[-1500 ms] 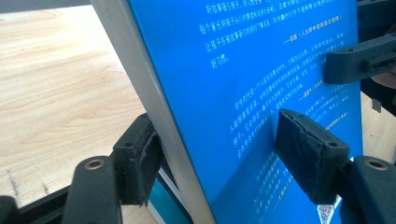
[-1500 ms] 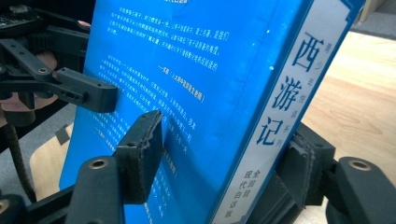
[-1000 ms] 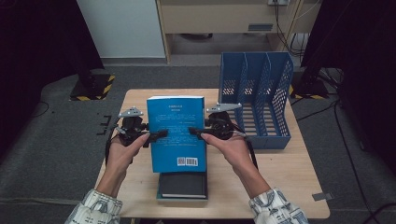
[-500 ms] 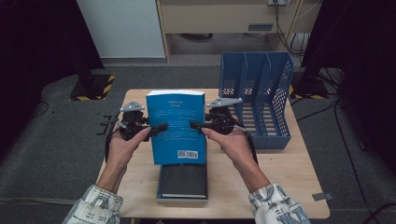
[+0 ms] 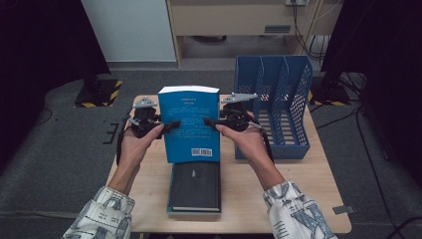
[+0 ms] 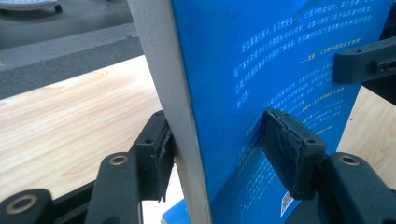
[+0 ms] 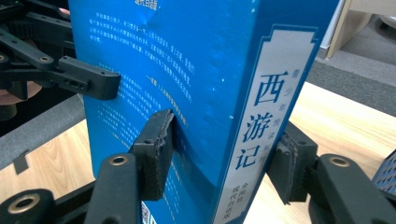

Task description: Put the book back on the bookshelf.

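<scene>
High view, nearest the person: a dark hardcover book (image 5: pixel 194 186) lies flat on the pale wooden table (image 5: pixel 308 199), its near edge toward the patterned sleeves. Above and just behind it, the thick blue paperback book with a white fore-edge and a barcode on its back cover (image 5: pixel 190 130) stands nearly upright between the two hands. A second ago this blue book leaned lower over the dark one, with its bottom edge close to that cover; now it has come up and tipped more upright, clear of the stack. I judge the lift off the pile is done and the carry toward the blue perforated plastic file rack with three slots (image 5: pixel 278 107), at the table's far right, comes next.

The left gripper (image 5: pixel 170 125) is clamped on the book's fore-edge side: in the left gripper view one pad (image 6: pixel 158 156) presses the hidden front cover beside the white page block and the other (image 6: pixel 289 149) presses the printed back cover. Its jaws have just been closing, with the book between them. The right gripper (image 5: pixel 210 121) holds the spine side: in the right gripper view one pad (image 7: pixel 156 151) sits on the back cover and the other (image 7: pixel 287 163) on the far side of the spine, which bears large Chinese characters. These jaws have also been closing on the book. Both grips are about half open, set by the book's thickness.
</scene>
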